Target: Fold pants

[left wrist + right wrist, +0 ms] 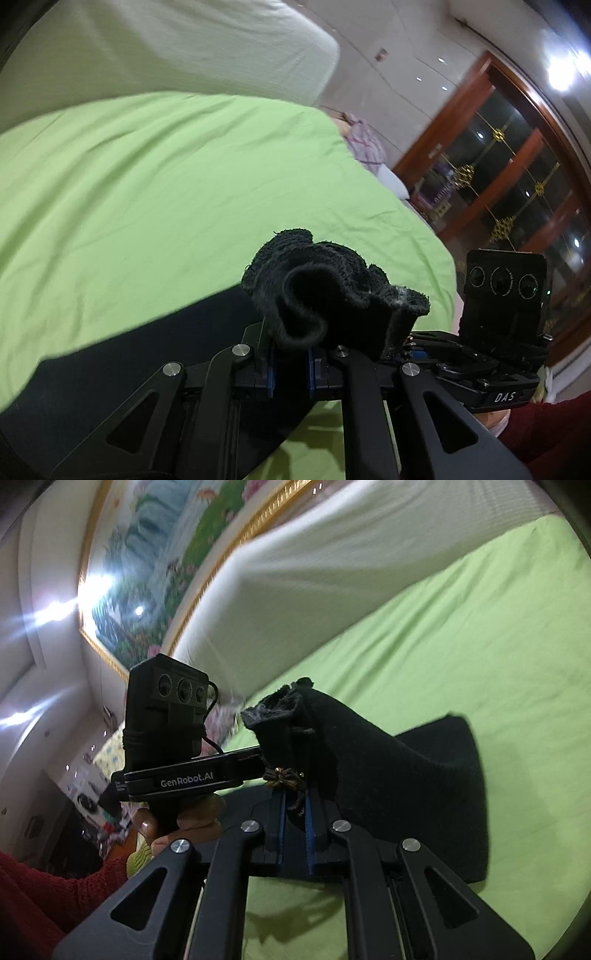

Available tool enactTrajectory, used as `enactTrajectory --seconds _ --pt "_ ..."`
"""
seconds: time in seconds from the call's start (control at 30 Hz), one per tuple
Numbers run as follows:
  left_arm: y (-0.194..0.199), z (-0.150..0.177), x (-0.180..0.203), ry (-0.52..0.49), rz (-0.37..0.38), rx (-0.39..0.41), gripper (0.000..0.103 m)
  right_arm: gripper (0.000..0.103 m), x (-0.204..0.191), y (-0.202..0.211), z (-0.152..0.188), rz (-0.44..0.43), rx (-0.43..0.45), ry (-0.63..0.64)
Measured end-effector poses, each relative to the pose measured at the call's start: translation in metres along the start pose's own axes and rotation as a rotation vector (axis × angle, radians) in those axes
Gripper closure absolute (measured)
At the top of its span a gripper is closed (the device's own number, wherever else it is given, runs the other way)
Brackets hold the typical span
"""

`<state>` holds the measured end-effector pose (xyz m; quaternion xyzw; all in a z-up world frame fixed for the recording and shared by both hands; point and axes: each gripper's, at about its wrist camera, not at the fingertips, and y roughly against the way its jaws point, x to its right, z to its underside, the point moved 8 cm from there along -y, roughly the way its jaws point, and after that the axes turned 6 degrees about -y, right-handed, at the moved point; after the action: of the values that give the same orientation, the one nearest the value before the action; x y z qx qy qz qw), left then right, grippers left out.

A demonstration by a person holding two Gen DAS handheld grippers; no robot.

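The black pants (pixel 325 291) are bunched in my left gripper (pixel 290 354), which is shut on them and holds them above the green bed sheet (pixel 166 184). More black cloth hangs down to the left (pixel 110 354). In the right wrist view my right gripper (pixel 295 812) is shut on another edge of the pants (pixel 388 768), lifted over the sheet (pixel 480 646). A small bow trim (pixel 284 777) shows at the pinch. Each view shows the other gripper's camera block (pixel 506 291) (pixel 166 709) close beside.
A white pillow or folded quilt (pixel 166 48) (pixel 332 572) lies along the bed's far side. A wooden glass cabinet (pixel 498 166) stands past the bed's right edge. A framed painting (pixel 155 554) hangs on the wall. A red sleeve (pixel 37 893) is at the lower left.
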<state>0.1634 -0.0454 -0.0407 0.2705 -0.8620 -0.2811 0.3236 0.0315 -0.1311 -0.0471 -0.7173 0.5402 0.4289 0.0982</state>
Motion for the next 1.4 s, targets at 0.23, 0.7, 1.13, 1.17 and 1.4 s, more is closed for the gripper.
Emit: enactTrajectory --seconds 0.23,0.7,1.13,1.17,1.4 --pt "-0.008 0.032 -0.037 0.097 -0.056 -0.021 0.092 0.093 0.010 -0.035 0.013 0.054 -0.098 0.015" --pt "0.013 0.068 -0.065 0.252 -0.208 -0.014 0.090 0.080 0.002 -0.065 0.020 0.146 -0.207 0.040" --pt "0.113 0.136 -0.081 0.516 -0.406 0.158 0.042 0.057 -0.059 -0.072 0.039 0.037 -0.295 0.219" --pt "0.123 0.144 -0.083 0.545 -0.416 0.180 0.041 0.056 -0.065 -0.073 0.038 0.024 -0.292 0.235" --pt "0.179 0.203 -0.099 0.716 -0.517 0.255 0.039 0.054 -0.085 -0.099 0.027 -0.003 -0.307 0.259"
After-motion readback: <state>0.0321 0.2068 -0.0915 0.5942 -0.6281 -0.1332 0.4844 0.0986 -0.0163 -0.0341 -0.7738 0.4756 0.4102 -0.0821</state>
